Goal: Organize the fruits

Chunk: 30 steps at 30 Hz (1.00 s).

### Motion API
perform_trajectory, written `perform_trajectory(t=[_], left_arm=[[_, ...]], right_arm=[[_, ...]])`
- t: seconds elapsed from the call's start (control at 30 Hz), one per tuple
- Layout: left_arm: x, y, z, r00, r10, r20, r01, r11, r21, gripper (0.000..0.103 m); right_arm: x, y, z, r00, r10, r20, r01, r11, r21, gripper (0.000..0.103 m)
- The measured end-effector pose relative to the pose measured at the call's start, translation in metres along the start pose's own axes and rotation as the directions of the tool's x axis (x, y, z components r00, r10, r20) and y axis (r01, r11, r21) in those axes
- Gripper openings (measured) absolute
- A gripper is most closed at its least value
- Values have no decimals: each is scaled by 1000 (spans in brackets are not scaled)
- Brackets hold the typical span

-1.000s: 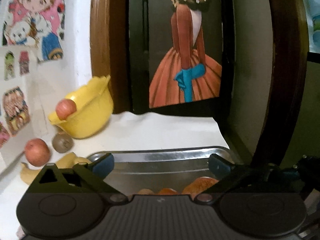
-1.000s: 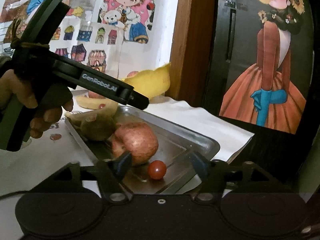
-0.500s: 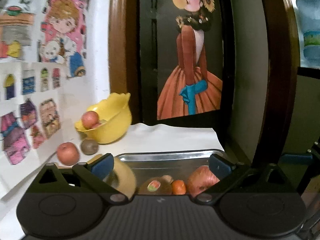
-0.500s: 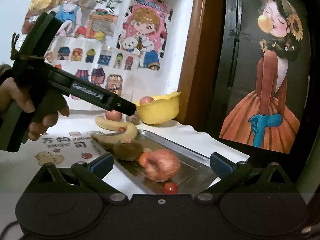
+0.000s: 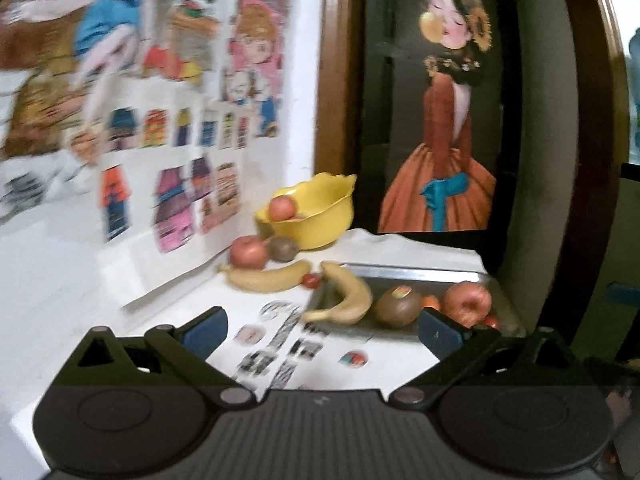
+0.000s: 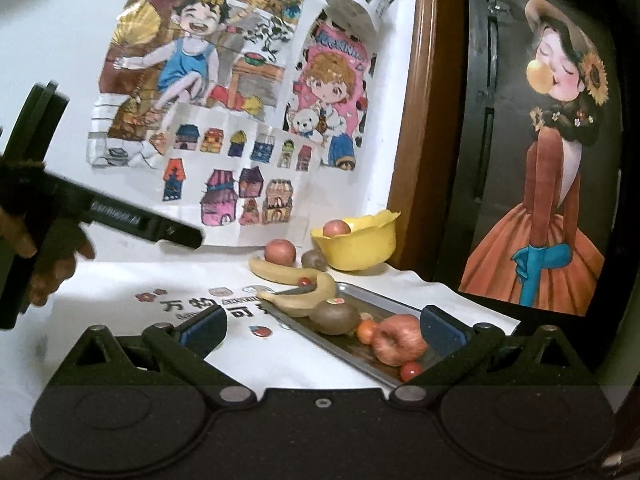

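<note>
Judging by the layout, you're partway: the metal tray (image 6: pixel 384 294) holds a banana (image 6: pixel 304 300), kiwi (image 6: pixel 335 317) and apple (image 6: pixel 398 340), while another banana (image 6: pixel 276 272), apple (image 6: pixel 280 251) and kiwi (image 6: pixel 314 259) wait on the tabletop (image 6: pixel 120 280) beside the yellow bowl (image 6: pixel 360 250). Both the left tool (image 5: pixel 320 332) and right tool (image 6: pixel 320 330) are released, empty.

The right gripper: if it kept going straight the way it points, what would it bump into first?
Probably the kiwi on the metal tray, which sits about centred ahead of the open right gripper; the banana lies close beside it. Depth is hard to judge.
</note>
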<state>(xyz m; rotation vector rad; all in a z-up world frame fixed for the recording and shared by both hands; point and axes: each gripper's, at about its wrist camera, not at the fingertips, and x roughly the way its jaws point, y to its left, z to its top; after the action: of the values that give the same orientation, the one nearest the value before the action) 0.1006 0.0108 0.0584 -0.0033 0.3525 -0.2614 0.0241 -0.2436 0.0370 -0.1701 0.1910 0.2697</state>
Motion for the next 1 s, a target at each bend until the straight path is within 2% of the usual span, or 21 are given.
perform_trajectory(t=[0.23, 0.4, 0.57, 0.73, 0.83, 0.9, 1.0], left_arm=[[-38, 21, -26, 999, 51, -8, -51, 997, -62, 103], [-57, 29, -40, 997, 76, 4, -75, 992, -97, 103], [-56, 38, -55, 997, 64, -30, -68, 984, -165, 103], [-43, 47, -55, 997, 73, -35, -79, 978, -194, 103], [-29, 51, -51, 995, 99, -16, -100, 976, -191, 103], [-16, 54, -49, 994, 113, -15, -114, 976, -187, 103], [17, 60, -42, 989, 135, -66, -145, 972, -185, 103]], right_arm=[[-20, 19, 0, 998, -68, 1, 67, 988, 142, 102], [-27, 21, -7, 996, -84, 3, 81, 968, 238, 102], [-27, 21, -23, 998, -64, -14, 65, 948, 312, 102], [-12, 11, -28, 998, -44, -32, 52, 947, 318, 102], [5, 1, -32, 1000, -13, -10, 16, 942, 334, 102], [21, -7, -34, 999, 38, 16, -41, 941, 336, 102], [57, -20, -27, 991, 125, 37, -131, 940, 315, 102]])
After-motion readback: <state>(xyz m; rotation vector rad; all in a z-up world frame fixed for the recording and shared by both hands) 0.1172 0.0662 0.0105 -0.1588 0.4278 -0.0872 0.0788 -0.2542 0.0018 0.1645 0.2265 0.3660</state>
